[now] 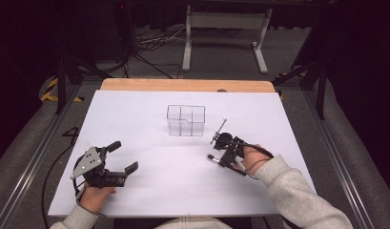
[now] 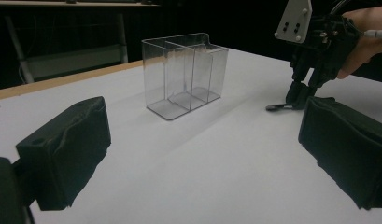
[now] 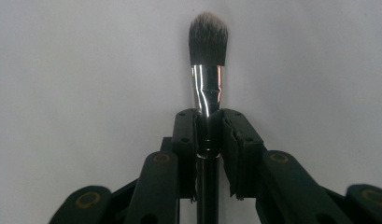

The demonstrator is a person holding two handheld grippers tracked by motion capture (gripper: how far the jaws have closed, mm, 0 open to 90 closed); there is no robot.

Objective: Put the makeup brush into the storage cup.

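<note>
A makeup brush (image 3: pixel 207 46) with dark bristles and a shiny metal ferrule lies low over the white table. My right gripper (image 3: pixel 208 121) is shut on its ferrule and handle. In the high view this gripper (image 1: pixel 219 157) is at the right of the table, and the brush tip (image 1: pixel 210 156) points left. The left gripper view has the brush tip (image 2: pixel 274 107) resting on the table under the right gripper (image 2: pixel 298 98). My left gripper (image 1: pixel 125 156) stands open at the front left with nothing between its jaws (image 2: pixel 205 154). A clear plastic organizer (image 1: pixel 185 120) (image 2: pixel 184 74) with several compartments stands mid-table, empty.
A thin silvery stick (image 1: pixel 219 130) lies on the white table top (image 1: pixel 135 119) just beyond the right gripper, near the organizer's right side. The wooden far edge (image 1: pixel 183 85) borders the table. Cables and a white frame are on the floor behind.
</note>
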